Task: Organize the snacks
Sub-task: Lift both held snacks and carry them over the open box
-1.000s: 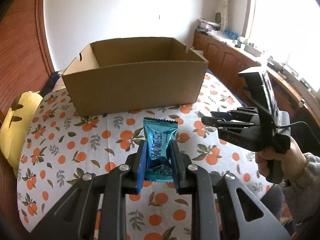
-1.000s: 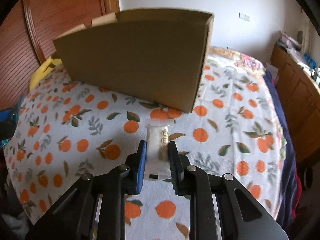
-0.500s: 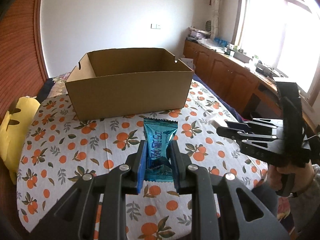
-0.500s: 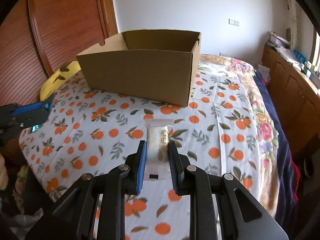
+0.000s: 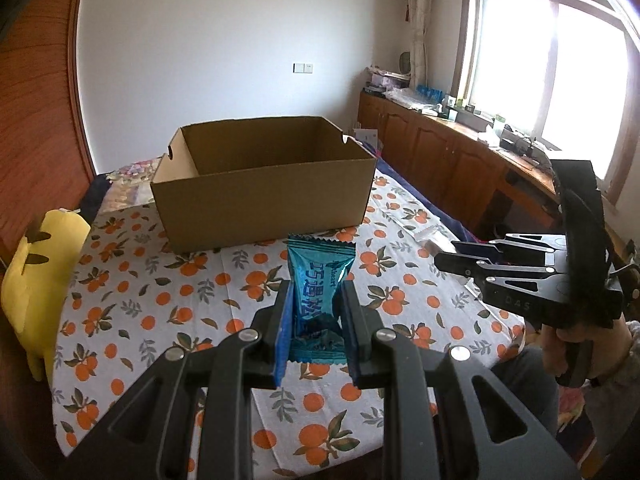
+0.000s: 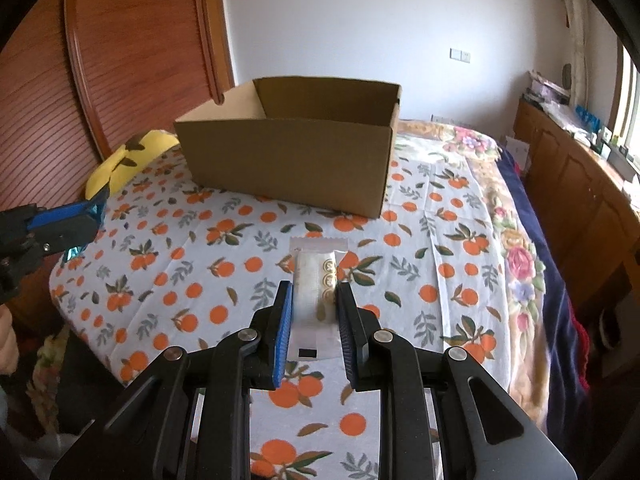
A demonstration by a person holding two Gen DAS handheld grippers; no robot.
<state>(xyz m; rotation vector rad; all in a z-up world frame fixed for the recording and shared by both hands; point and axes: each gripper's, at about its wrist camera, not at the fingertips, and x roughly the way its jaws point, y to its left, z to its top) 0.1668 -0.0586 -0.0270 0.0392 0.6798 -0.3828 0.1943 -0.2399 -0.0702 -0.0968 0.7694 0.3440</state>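
Our left tongs (image 5: 316,316) gripping blue packet (image 5: 320,292), right tongs (image 6: 312,316) gripping white packet (image 6: 316,292), both lifted farther from box (image 5: 260,196), orange-print cloth (image 5: 140,300) below.

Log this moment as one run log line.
left tongs: shut on blue snack packet | right tongs: shut on white snack packet | cardboard box: open

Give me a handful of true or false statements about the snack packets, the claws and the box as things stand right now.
1. The left claw is shut on a blue snack packet. True.
2. The right claw is open with nothing in it. False: it is shut on a clear snack packet.
3. The cardboard box is open at the top. True.
4. The box stands on a plain white cloth. False: it stands on an orange-print tablecloth.
5. A yellow plush toy lies at the table's edge. True.
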